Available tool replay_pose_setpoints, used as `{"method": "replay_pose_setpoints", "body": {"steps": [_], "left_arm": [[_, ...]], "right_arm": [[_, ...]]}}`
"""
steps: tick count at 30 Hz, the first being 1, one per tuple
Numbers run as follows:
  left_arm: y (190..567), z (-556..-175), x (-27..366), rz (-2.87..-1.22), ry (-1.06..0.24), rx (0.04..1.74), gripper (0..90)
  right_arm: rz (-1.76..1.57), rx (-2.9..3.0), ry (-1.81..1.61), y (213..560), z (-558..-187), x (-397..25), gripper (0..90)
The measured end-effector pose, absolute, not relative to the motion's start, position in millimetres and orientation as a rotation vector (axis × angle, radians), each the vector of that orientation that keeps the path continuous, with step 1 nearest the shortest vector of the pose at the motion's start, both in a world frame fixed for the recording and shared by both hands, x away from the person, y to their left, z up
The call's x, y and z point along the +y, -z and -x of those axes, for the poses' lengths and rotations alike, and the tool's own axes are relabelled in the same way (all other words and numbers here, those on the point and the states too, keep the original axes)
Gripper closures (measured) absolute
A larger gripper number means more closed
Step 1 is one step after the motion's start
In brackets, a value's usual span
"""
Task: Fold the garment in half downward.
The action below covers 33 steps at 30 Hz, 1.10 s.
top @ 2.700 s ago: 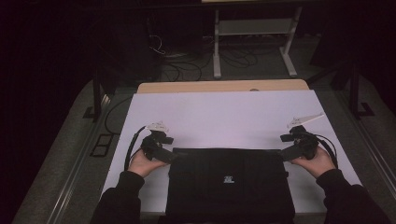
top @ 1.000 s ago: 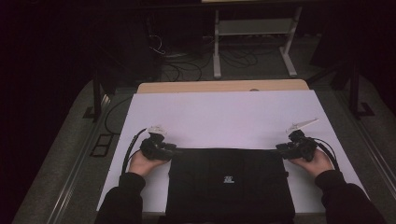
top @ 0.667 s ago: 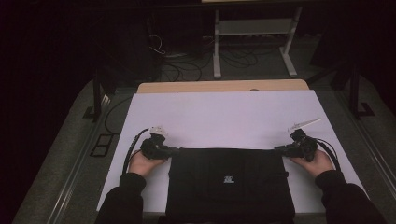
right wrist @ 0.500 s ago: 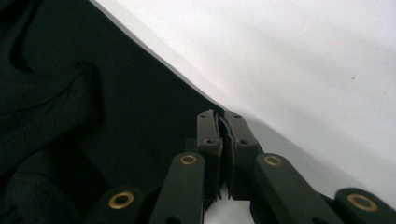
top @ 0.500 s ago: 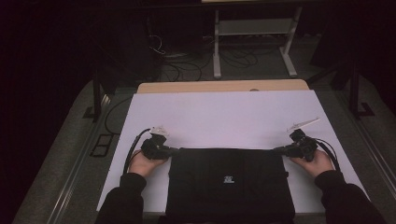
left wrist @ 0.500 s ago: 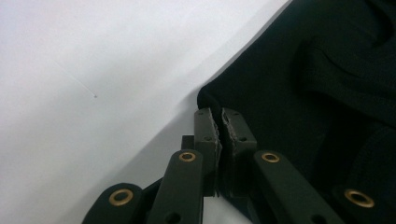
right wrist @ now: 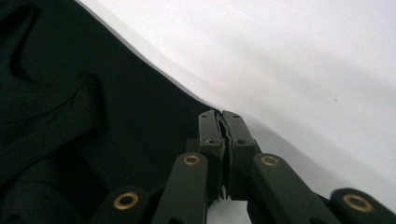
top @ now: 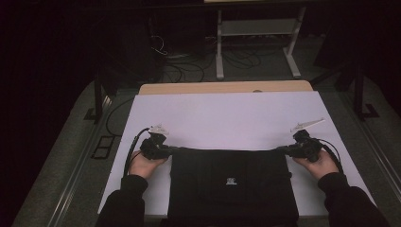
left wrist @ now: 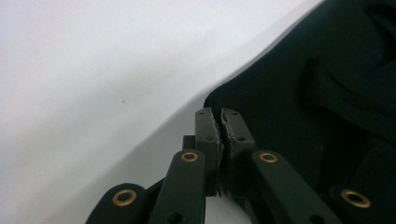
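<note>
A black cloth (top: 227,198) with a small white logo (top: 231,180) lies flat on the near part of the white table (top: 227,118). My left gripper (top: 172,149) is shut on the cloth's far left corner. My right gripper (top: 283,150) is shut on its far right corner, and the far edge runs straight between them. In the left gripper view the jaws (left wrist: 219,112) press together on the edge of the dark fabric (left wrist: 327,93). The right gripper view shows the same pinch (right wrist: 220,113) on the fabric (right wrist: 70,116).
The white tabletop stretches bare beyond the cloth to a wooden strip (top: 227,87) at its far edge. Cables (top: 170,56) and a white metal stand (top: 257,33) sit on the dark floor behind. A cable (top: 132,146) trails from the left gripper.
Both grippers have shifted only slightly, keeping hold of the cloth's far corners. The cloth lies much as before.
</note>
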State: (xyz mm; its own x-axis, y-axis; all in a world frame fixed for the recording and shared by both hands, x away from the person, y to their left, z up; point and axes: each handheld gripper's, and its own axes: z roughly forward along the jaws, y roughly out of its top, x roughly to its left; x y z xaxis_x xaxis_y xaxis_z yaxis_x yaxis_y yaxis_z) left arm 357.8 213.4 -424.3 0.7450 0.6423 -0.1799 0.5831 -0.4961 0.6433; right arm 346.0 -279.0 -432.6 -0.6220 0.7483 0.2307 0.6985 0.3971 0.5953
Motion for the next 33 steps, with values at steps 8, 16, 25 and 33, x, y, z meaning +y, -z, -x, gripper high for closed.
{"method": "replay_pose_setpoints", "body": {"steps": [8,16,25,33], "left_arm": [[418.9,-362.5,214.5,-2.235,-0.167,0.921,85.5],[404.2,-375.7,217.2,-2.252,-0.219,0.939,85.5],[388.0,-391.6,216.0,-2.222,-0.246,0.967,85.4],[382.2,-401.5,215.5,-2.222,-0.255,0.963,85.4]], "right_arm": [[-1.315,2.527,-1.041,424.2,-353.7,-278.1,86.1],[-1.325,2.486,-1.051,412.5,-370.6,-278.7,86.1],[-1.325,2.449,-1.048,386.9,-386.3,-276.7,86.1],[-1.333,2.456,-1.041,381.2,-394.6,-276.4,86.1]]}}
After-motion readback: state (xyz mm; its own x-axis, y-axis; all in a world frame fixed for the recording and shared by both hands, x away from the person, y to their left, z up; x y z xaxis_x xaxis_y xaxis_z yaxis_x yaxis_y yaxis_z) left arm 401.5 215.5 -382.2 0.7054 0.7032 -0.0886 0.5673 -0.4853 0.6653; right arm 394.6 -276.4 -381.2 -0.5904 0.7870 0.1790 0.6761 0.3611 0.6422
